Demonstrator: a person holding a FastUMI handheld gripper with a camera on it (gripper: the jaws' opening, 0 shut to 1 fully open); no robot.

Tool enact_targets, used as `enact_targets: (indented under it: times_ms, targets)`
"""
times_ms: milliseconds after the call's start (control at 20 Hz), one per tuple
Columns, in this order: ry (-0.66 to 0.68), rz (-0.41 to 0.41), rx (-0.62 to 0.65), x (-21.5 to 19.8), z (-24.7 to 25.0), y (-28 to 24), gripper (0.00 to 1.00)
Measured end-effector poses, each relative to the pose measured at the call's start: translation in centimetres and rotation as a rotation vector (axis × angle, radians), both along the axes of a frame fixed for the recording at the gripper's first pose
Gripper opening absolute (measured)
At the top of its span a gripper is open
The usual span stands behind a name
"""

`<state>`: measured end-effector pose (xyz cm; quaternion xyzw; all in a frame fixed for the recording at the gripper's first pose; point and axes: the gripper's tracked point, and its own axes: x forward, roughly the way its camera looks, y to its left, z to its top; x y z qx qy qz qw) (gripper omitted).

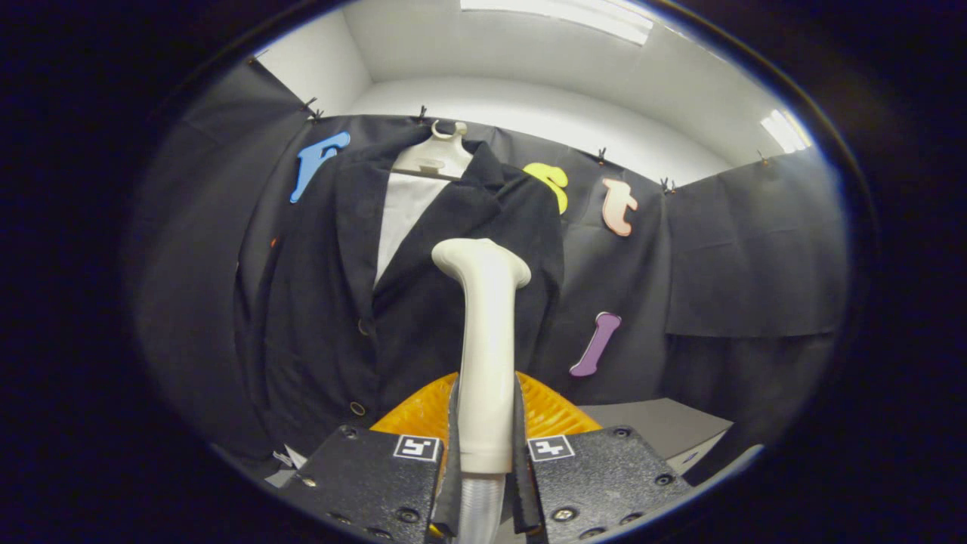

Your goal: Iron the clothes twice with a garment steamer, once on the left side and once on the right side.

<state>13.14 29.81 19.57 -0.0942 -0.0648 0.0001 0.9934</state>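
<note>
Presently, on the left and far side, a dark jacket [332, 302] hangs on a white hanger [438, 155] against the booth's black cloth wall, a pale lining showing between its lapels. It is soft cloth and will likely swing or give under pressure, so strokes should be light. At centre, the gripper [485, 453] has its fingers [453, 446] pinching the cream handle of the garment steamer [485, 332] from both sides, head upright and just short of the jacket's right front panel. The handle looks smooth, rigid plastic (possibly slippery); the present low grip seems sound. An orange ribbed object [548, 412] sits behind the fingers. To the right, near, lies a grey table [665, 423]; white walls and ceiling lights above.
</note>
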Motion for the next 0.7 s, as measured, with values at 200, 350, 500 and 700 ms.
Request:
enact_targets:
  times_ms: [200,350,500,700]
  targets:
    - [0.043,-0.001,-0.004,-0.4,-2.9,0.0,0.29]
    - [0.068,0.009,-0.016,-0.6,-4.8,0.1,0.3]
    - [0.097,0.008,-0.023,-1.0,-7.2,0.4,0.29]
    - [0.138,0.021,-0.05,-2.1,-10.4,0.9,0.29]
